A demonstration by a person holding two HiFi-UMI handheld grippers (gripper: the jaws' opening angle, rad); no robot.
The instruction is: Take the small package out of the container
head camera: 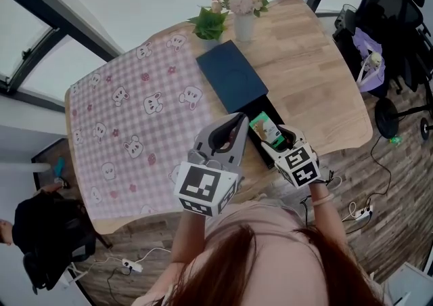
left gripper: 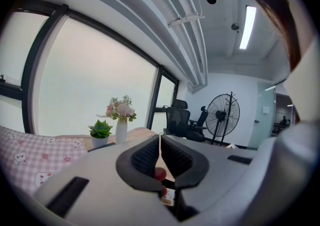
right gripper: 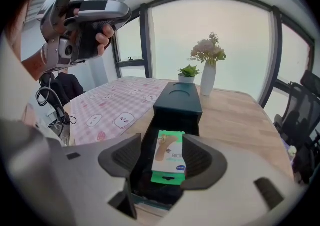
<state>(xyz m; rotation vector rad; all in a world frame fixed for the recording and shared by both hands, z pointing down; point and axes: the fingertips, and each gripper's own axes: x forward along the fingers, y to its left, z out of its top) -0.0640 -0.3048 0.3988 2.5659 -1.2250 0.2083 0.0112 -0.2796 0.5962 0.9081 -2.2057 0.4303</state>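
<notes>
right hand-held gripper (right gripper: 163, 142), flat green package (right gripper: 169, 159), dark rectangular container (right gripper: 178, 101)

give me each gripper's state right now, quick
left gripper: shut, jaws together, nothing visibly held.
right gripper: open, the small package sits between its jaws, not gripped, lying in the container.

The left gripper (head camera: 237, 122) and right gripper (head camera: 279, 143): grey shells, black ribbed pads (right gripper: 126, 156), black-and-white marker cube (head camera: 203, 189) at 6 o'clock.
</notes>
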